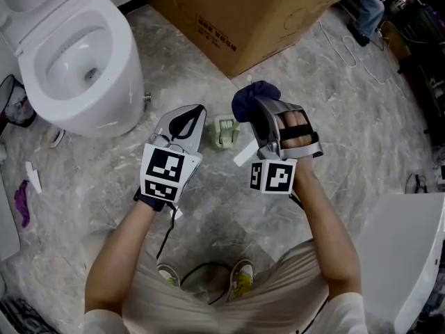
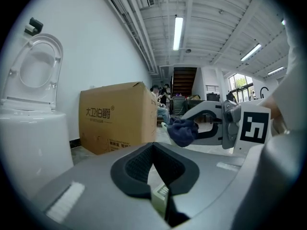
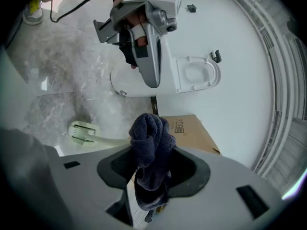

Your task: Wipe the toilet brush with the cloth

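Your right hand-held gripper (image 3: 153,169) pinches the navy cloth (image 3: 149,133) | left hand-held gripper (image 2: 153,150) pressed together | toilet brush (image 1: 224,132) lies between them, centre frame.

My left gripper (image 1: 199,111) sits at mid-frame, fingers (image 1: 170,122) closed tip to tip on nothing, forearm (image 1: 122,248) reaching up from lower left. My right gripper (image 1: 264,110), just right of it, pinches a dark blue cloth (image 1: 250,96); my hand (image 1: 295,131) wraps its handle.
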{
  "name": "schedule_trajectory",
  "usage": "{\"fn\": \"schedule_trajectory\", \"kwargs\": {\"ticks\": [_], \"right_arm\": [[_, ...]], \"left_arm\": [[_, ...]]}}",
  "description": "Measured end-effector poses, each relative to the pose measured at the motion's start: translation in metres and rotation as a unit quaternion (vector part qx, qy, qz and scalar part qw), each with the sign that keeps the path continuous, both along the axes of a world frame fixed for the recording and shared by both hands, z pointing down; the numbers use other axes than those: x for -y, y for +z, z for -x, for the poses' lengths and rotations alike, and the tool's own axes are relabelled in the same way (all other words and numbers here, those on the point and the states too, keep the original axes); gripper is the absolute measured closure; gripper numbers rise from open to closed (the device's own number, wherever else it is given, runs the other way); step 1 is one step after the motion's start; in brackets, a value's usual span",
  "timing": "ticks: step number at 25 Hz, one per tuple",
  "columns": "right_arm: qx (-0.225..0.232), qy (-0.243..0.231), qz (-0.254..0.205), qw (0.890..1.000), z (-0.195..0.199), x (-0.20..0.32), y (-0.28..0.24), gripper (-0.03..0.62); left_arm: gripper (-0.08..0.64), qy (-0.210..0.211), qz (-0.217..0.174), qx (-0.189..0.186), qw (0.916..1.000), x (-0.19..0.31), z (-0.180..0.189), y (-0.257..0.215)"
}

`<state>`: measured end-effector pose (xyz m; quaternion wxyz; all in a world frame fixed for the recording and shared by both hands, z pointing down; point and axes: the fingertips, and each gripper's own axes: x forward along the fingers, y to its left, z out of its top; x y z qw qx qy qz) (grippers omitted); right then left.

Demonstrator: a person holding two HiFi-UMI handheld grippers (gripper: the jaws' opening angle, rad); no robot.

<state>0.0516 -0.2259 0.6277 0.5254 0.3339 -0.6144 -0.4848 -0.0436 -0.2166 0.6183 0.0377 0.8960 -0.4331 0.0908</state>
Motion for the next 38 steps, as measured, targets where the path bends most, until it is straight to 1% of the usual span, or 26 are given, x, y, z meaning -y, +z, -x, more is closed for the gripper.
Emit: {"fn": "schedule_trajectory", "kwargs": {"ticks": [3,7,13,17,25,32,38], "right_arm": [[-0.005,-0.001,0.011,1.000,-0.001,-0.003,0.008,0.410],[-0.011,-0.001,0.022,1.000,-0.003,-0.006,0.018,0.410],[-0.018,0.003,0.039,0.999,-0.009,-0.006,0.031,0.410],[-0.022,0.005,0.052,0.998,-0.011,-0.009,0.041,0.410],[-0.040,0.004,0.082,0.996,-0.014,-0.013,0.069,0.410],[-0.050,0.007,0.111,0.992,-0.016,-0.015,0.090,0.410],[-0.054,0.008,0.125,0.991,-0.016,-0.014,0.105,0.409]], "left_arm": [[0.560,-0.002,0.003,-0.005,1.0000,0.001,0.001,0.000],[0.560,0.003,0.008,-0.002,1.0000,-0.001,-0.001,0.003],[0.560,0.014,0.003,-0.008,0.9999,-0.004,-0.003,-0.005],[0.560,0.012,0.005,-0.011,0.9999,-0.002,0.001,-0.006],[0.560,-0.001,0.030,-0.035,0.9990,0.003,0.009,0.000],[0.560,0.005,0.029,-0.032,0.9990,0.001,0.009,-0.004],[0.560,0.001,0.035,-0.030,0.9990,0.000,0.013,0.000]]}}
